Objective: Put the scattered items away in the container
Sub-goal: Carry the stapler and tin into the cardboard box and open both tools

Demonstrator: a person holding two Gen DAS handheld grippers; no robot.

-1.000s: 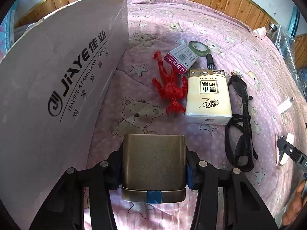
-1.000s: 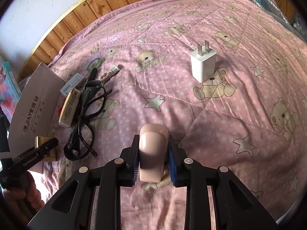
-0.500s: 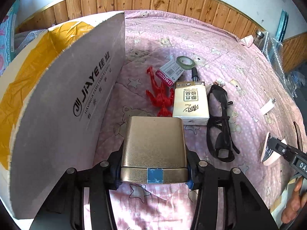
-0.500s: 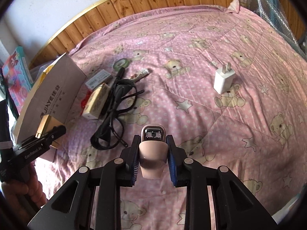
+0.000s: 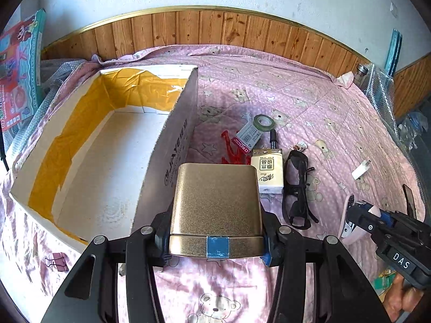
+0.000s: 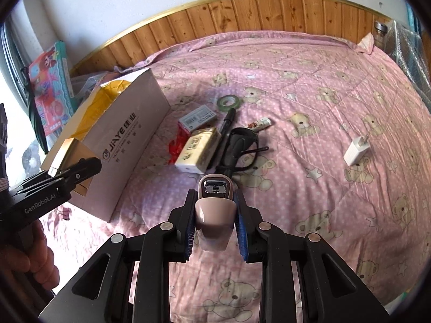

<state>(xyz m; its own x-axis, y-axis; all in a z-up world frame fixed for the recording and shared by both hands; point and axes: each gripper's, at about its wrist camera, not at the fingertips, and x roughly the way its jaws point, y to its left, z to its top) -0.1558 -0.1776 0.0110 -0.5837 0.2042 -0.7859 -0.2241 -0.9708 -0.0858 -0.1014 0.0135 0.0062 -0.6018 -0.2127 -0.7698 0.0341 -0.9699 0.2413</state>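
My left gripper [image 5: 216,238] pinches gold tin [image 5: 216,202] — box [image 5: 89,161] opening lies just left, nearer this arm. My right gripper [image 6: 214,223] clamps pink stapler [image 6: 214,210], further right above bedspread.

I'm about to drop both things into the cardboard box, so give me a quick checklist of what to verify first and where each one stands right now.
1. Left gripper grip on the gold tin: ok, jaws clamp both sides.
2. Right gripper grip on the pink stapler: ok, held between the blue pads.
3. Cardboard box open on top: ok.
4. Box floor free for both items: ok, nothing lies inside.
5. Tin above the opening: not ok, it hangs over the near wall and the bedspread beside it.
6. Stapler above the opening: not ok, it is well right of the box, over the bedspread.
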